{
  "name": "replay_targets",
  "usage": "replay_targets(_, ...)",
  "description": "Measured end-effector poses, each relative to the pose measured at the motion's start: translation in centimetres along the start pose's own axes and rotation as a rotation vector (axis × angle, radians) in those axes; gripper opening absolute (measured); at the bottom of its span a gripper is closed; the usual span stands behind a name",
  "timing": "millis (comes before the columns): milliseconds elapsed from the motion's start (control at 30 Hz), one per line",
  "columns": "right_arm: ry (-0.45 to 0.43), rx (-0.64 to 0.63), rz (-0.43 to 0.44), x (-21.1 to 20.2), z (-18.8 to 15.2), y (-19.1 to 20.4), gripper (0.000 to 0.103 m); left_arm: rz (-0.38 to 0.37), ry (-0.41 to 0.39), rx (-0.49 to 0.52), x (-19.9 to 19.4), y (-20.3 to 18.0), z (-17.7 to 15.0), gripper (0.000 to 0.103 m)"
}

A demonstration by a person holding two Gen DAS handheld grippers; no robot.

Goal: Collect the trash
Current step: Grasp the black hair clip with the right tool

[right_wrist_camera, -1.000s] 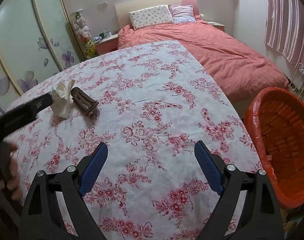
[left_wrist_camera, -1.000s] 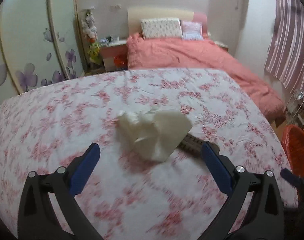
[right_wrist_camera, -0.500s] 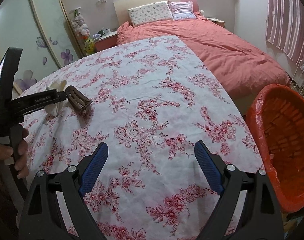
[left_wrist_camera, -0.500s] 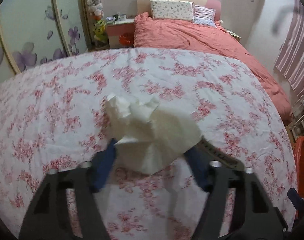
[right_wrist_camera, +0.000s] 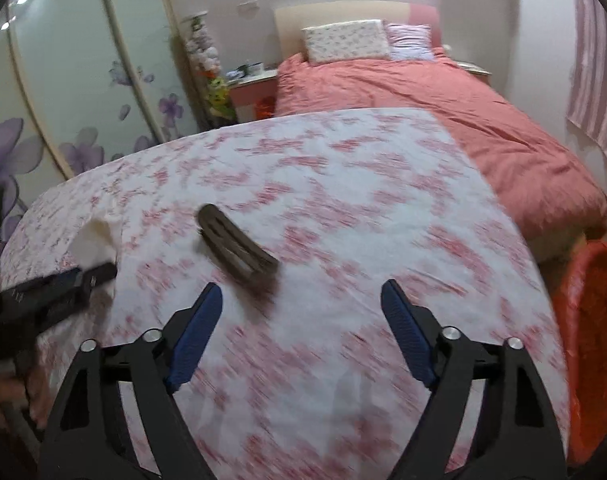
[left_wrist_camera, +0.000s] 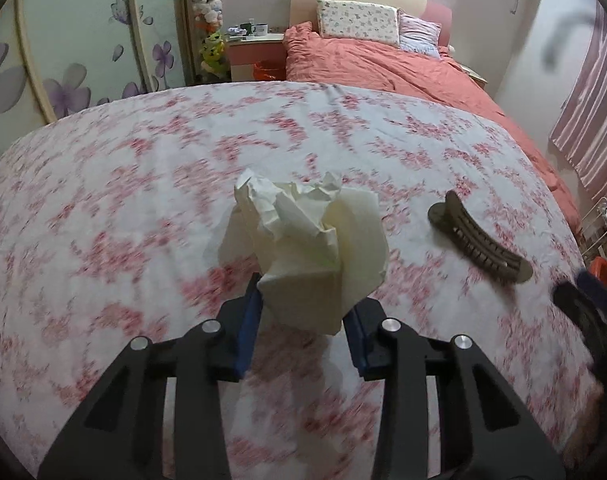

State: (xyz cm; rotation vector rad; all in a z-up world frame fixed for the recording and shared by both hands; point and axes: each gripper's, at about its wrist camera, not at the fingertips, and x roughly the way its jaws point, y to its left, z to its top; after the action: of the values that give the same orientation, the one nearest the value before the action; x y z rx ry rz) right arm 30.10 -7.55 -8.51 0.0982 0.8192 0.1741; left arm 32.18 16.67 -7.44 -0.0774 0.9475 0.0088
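Left tool [left_wrist_camera: 301, 320]: jaws closing on the crumpled tissue [left_wrist_camera: 307, 240], blue pads [left_wrist_camera: 248, 328] flanking its lower end. They look to be touching the paper, so I read it as a grip in the making, not fully clenched yet. The tissue sits toward the left half of the floral-cloth surface [left_wrist_camera: 103, 200], well in from the near edge.

To do this step well, I judge: let the jaws finish closing before lifting. The wad is soft and springy and will slip from a half squeeze. Hold it low on the bulk, not by a loose corner. Lift straight up first so the cloth is not dragged along.

Just right of the tissue, apart from it: a brown hair claw clip [left_wrist_camera: 479, 240] lying on its side. Not obviously trash; I would leave it unless told otherwise.

Right tool [right_wrist_camera: 301, 328]: jaws wide but narrowing slightly, nothing between them, only cloth. The claw clip lies just beyond its left pad [right_wrist_camera: 193, 336]. Picture is motion-blurred.

Containers: an orange basket with a matching liner [right_wrist_camera: 595, 344] stands off the right edge of the surface, below its level, beside the bed [right_wrist_camera: 443, 112]. Only part of it shows, and I cannot tell what is inside. I take it as the drop point, so the left tool would have to carry the tissue across the whole surface.
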Motion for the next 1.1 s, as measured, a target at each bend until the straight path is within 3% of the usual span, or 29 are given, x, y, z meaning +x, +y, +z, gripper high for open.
replay_targets(200,0.056,-0.081,-0.012,4.1,1.2,3.0,0.062,-0.016,-0.004,-0.011,-1.4,1.4,-1.1,0.039)
replay_targets(233,0.07,-0.091,-0.024,4.7,1.3,3.2,0.054,-0.017,-0.006,-0.011,-1.4,1.3,-1.1,0.039)
replay_targets(267,0.082,-0.095,-0.031,4.9,1.2,3.3,0.044,-0.018,-0.008,-0.01,-1.4,1.3,-1.1,0.041)
replay_targets(467,0.089,-0.095,0.01,3.5,-0.3,2.8,0.031,-0.041,-0.001,-0.016,-1.1,1.2,-1.7,0.041)
replay_targets(900,0.089,-0.02,-0.012,-3.0,-4.9,-2.1,0.03,-0.14,-0.021,0.047,-2.9,-1.9,-4.2,0.04)
replay_targets(933,0.077,-0.016,-0.009,-3.5,-5.0,-2.3,0.037,-0.137,-0.027,0.054,-3.2,-2.1,-4.5,0.043)
replay_targets(967,0.069,-0.012,-0.008,-3.8,-5.0,-2.5,0.052,-0.134,-0.029,0.058,-3.3,-2.3,-4.7,0.049)
replay_targets(1000,0.053,-0.008,-0.011,-4.1,-4.9,-2.6,0.057,-0.132,-0.03,0.057,-3.4,-2.3,-4.7,0.051)
replay_targets(1100,0.026,-0.002,-0.018,-4.0,-4.1,-2.3,0.06,-0.119,-0.035,0.033,-3.6,-2.2,-4.8,0.063)
